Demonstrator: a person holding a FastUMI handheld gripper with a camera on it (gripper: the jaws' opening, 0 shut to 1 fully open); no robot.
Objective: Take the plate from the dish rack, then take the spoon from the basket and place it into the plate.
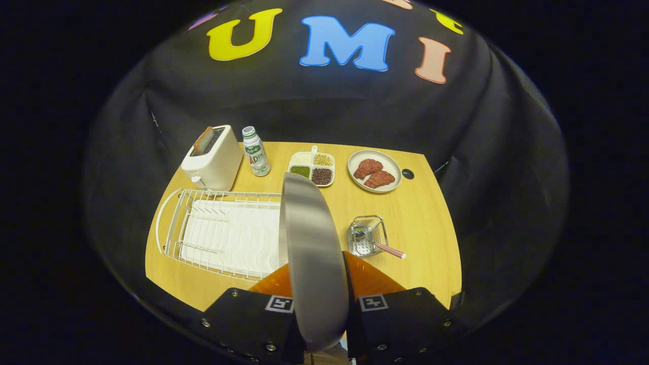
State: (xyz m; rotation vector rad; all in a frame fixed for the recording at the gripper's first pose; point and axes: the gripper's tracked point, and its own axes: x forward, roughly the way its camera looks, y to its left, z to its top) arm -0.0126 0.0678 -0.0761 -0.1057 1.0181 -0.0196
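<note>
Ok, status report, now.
Gripper shut on plate, held on edge above table. Spoon in basket, beyond fingers. Dish rack alongside.

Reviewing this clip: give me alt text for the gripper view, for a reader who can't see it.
The gripper holds a metal plate on edge between its fingers, raised above a wooden table. Below sit a white dish rack and a small wire basket with a spoon; beyond stand a toaster, a bottle, a divided dish and a plate of meat.
</note>
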